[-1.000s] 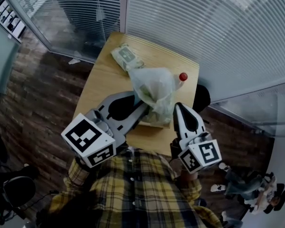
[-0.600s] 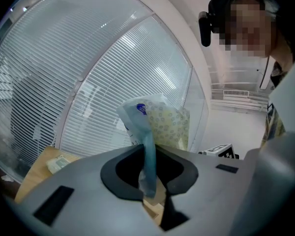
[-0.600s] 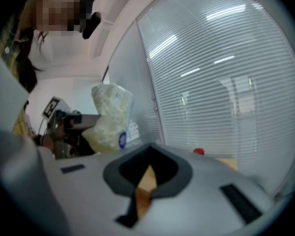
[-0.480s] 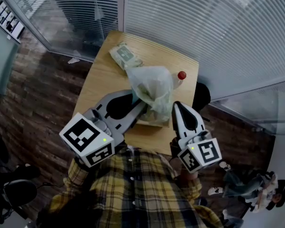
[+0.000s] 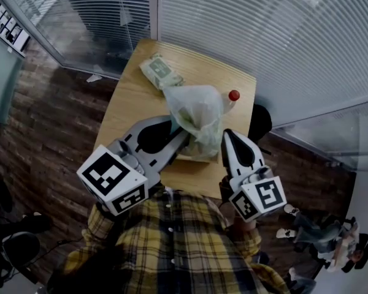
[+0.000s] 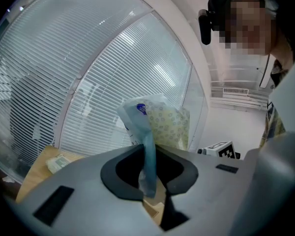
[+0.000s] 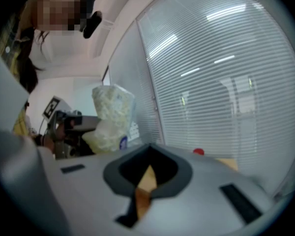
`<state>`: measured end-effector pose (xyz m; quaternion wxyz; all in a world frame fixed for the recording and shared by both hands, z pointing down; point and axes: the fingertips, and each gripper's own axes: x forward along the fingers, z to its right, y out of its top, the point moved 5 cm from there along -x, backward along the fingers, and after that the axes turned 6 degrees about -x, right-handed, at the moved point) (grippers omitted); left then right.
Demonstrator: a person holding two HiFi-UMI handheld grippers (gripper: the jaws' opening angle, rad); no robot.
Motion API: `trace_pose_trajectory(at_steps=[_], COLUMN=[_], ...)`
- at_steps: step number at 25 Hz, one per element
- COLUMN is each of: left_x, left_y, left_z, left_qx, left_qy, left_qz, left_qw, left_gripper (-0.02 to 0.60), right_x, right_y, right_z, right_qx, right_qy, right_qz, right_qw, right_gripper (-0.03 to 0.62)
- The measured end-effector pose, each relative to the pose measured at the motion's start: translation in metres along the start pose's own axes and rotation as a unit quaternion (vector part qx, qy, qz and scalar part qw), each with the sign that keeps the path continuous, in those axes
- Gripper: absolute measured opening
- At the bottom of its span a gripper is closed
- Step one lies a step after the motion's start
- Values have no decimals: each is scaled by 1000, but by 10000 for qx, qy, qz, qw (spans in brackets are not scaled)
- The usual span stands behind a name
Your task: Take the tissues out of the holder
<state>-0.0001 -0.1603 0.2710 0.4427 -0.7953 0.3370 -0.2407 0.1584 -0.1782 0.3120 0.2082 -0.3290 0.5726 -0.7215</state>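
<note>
Two grippers work over a small wooden surface (image 5: 130, 106) in the head view. The left gripper (image 5: 184, 137) has a plastic-wrapped tissue pack (image 5: 197, 110) by its wrapper. The pack is raised over what looks like the holder (image 5: 189, 157) at the near edge, though its lower end does not seem clear of the holder yet. The right gripper (image 5: 228, 138) sits just beside the holder's right side, and I cannot tell whether it touches. A second tissue pack (image 5: 159, 71) lies at the far end, and a small red object (image 5: 234, 95) sits near the right edge.

To finish the lift well, I would draw the pack straight up and slowly, since only thin film is pinched and a sideways tug could tear it or slip. Resting the right gripper on the holder should keep it from rising with the pack.

In the left gripper view, the fingers (image 6: 119, 177) are clenched on a narrow strip of the wrapper. The strip runs up between them to the pack (image 6: 168, 126) standing just above.

In the right gripper view, the fingers (image 7: 173, 177) are drawn almost together with nothing between them. Only a sliver of wood shows through the slit, and the pack stands off to the left.
</note>
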Motion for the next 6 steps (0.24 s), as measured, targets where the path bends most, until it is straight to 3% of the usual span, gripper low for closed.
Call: trace_pose_trajectory(at_steps=[6], left_x=[2], left_y=[2], left_z=[-2], left_qx=[-4], left_qy=[19], left_qz=[1], left_qw=[10000], left_gripper=[58], right_x=[0], right_y=[0], right_z=[4], right_qx=[19], right_qy=[-28], right_qz=[-8], right_qw=[10000], right_gripper=[11])
